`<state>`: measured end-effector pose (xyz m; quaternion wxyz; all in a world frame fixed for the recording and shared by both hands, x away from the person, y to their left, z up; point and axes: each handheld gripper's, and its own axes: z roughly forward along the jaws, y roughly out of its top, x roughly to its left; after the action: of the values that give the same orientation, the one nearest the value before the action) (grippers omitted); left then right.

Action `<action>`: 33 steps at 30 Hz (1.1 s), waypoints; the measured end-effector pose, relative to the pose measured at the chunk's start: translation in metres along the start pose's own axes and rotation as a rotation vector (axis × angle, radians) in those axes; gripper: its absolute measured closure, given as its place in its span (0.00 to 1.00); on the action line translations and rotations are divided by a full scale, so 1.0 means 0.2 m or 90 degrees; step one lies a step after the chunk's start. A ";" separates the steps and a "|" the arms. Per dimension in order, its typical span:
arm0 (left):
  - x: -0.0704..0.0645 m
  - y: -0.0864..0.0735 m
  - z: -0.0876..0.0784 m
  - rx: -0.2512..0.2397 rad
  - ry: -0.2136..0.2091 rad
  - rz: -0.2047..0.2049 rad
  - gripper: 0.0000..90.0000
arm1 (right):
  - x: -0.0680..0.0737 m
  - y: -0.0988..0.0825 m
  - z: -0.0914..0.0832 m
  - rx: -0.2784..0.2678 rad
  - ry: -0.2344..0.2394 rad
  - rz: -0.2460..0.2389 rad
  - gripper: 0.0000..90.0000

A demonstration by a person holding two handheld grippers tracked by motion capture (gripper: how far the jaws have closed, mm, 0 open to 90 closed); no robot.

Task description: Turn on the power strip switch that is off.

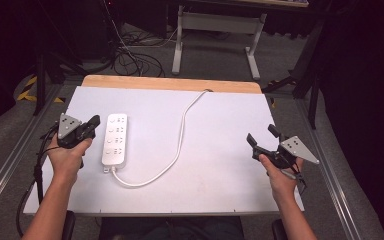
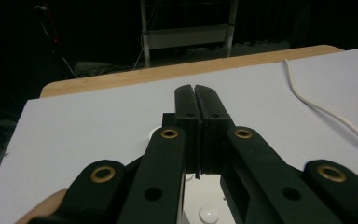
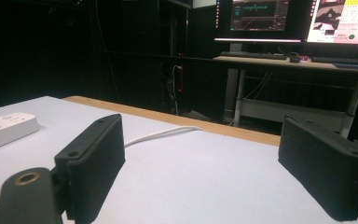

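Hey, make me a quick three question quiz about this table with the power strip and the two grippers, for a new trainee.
1. True or false: the left gripper has its jaws pressed together.
2. The power strip lies nearer which gripper? A) left B) right
3. Fill in: the strip's white cable runs off the table's ____ edge.

Key: 1 true; 2 A; 3 far

White power strip (image 1: 115, 139) flat, table's left
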<state>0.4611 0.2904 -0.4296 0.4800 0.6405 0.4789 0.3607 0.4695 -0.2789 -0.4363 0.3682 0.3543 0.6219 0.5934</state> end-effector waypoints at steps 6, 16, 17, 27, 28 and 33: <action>-0.02 0.00 -0.10 -0.033 0.015 0.002 0.98 | 0.00 0.00 0.01 0.001 -0.002 0.004 0.17; -0.04 -0.03 -0.28 -0.078 0.034 -0.003 0.88 | 0.00 0.00 0.01 0.000 0.003 -0.003 0.17; -0.04 -0.03 -0.28 -0.078 0.034 -0.003 0.87 | 0.00 0.00 0.01 0.002 0.005 -0.002 0.17; -0.05 -0.02 -0.31 -0.109 0.054 -0.018 0.67 | 0.01 -0.01 0.02 0.003 0.023 0.001 0.16; -0.05 -0.03 -0.32 -0.108 0.054 -0.010 0.66 | 0.01 0.00 0.02 0.004 0.022 -0.011 0.16; -0.04 -0.04 -0.35 -0.111 0.054 -0.015 0.58 | 0.01 0.00 0.03 0.007 0.016 -0.014 0.16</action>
<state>0.3919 0.3017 -0.4182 0.5175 0.5748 0.4728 0.4222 0.4729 -0.2740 -0.4371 0.3653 0.3421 0.6335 0.5901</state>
